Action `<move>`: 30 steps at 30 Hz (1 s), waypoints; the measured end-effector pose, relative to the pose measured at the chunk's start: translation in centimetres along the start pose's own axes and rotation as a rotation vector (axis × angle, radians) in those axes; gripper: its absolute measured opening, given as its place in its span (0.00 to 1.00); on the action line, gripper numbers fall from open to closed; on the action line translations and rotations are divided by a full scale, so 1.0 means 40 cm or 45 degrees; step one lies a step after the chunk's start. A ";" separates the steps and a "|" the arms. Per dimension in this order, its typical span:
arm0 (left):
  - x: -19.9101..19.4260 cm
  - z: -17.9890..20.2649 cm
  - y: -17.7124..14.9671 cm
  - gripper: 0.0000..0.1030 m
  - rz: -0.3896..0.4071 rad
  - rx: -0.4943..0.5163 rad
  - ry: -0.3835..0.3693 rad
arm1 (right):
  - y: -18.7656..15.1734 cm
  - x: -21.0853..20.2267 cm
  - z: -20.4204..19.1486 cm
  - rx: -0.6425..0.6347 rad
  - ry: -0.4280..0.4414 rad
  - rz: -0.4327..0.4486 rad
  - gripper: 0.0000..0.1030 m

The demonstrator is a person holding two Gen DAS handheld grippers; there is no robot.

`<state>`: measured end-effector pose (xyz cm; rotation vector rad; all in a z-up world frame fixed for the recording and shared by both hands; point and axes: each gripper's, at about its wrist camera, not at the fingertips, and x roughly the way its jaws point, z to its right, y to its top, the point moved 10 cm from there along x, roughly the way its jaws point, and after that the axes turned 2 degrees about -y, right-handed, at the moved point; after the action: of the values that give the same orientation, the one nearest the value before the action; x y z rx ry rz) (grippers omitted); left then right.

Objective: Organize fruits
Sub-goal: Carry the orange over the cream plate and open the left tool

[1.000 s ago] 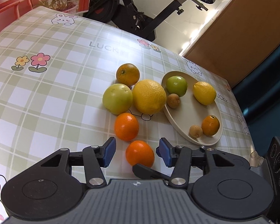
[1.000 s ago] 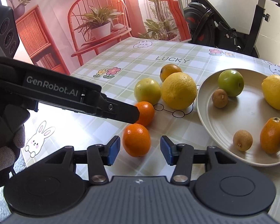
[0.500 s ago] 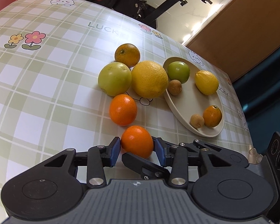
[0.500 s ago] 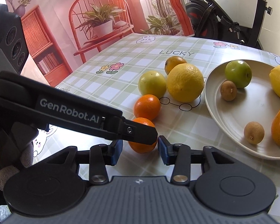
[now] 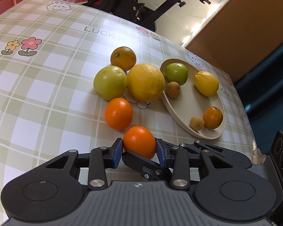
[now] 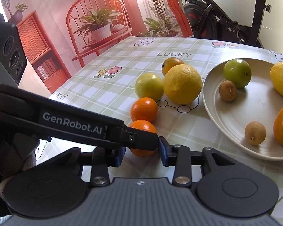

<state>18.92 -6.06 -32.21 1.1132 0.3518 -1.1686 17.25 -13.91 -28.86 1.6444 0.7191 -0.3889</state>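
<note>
Both grippers meet on the same small orange (image 5: 139,142), a round, glossy, deep-orange fruit with a finely pitted skin, resting on the checked tablecloth (image 5: 47,86). The left gripper (image 5: 138,151) has just been closing, and its blue pads now press the orange's two sides. The right gripper (image 6: 142,151) has also been closing; the orange sits between its pads, but the left gripper's finger crosses in front, so whether the pads press the fruit cannot be told. Just beyond the tongs lies a second small orange (image 5: 118,113), then a pale green apple (image 5: 110,82), a big yellow citrus (image 5: 145,82) and a duller orange (image 5: 123,58). Ahead and to the right, a cream plate (image 5: 184,109) holds more fruit.
</note>
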 end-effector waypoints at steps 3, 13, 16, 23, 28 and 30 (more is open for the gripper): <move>-0.013 0.024 0.018 0.39 0.021 0.037 -0.013 | 0.013 -0.022 0.003 0.001 -0.003 0.035 0.38; 0.024 0.140 0.089 0.39 0.018 0.167 -0.080 | 0.067 -0.097 0.074 0.056 -0.085 0.152 0.38; 0.065 0.183 0.116 0.39 -0.006 0.202 -0.114 | 0.084 -0.116 0.126 0.102 -0.136 0.177 0.38; 0.152 0.267 0.164 0.39 -0.052 0.272 -0.155 | 0.115 -0.135 0.241 0.204 -0.230 0.210 0.38; 0.210 0.288 0.194 0.39 -0.068 0.263 -0.158 | 0.138 -0.133 0.313 0.239 -0.279 0.214 0.38; 0.228 0.291 0.198 0.39 -0.079 0.264 -0.152 | 0.143 -0.126 0.334 0.247 -0.292 0.206 0.38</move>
<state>25.92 -21.03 -29.46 1.2123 0.1767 -1.3429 19.02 -28.44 -24.15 1.7907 0.3833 -0.5337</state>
